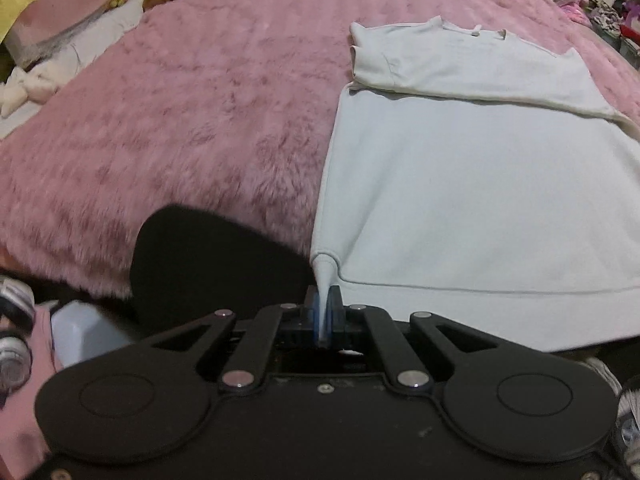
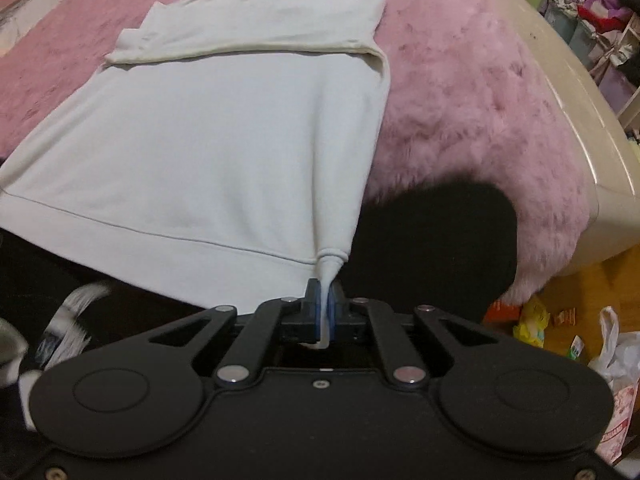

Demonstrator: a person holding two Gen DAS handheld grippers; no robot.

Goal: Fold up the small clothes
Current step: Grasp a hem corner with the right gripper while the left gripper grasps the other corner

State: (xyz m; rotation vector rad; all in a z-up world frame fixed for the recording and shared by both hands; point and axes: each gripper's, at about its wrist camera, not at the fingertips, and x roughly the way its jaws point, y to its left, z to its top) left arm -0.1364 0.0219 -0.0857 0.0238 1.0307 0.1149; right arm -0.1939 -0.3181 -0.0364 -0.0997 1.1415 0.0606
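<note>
Evidently both sets of jaws are pressed together on cloth: the left gripper (image 1: 323, 312) pinches the near left hem corner of the pale shirt (image 1: 472, 184), the right gripper (image 2: 325, 308) the near right corner of that shirt (image 2: 208, 136). Each corner bunches to a taut point, likely to lift the hem toward the collar. Beyond, the shirt lies flat on the pink furry blanket (image 1: 180, 112), sleeves folded across its top.

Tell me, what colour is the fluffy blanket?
Pink blanket, clearest in the left wrist view.
</note>
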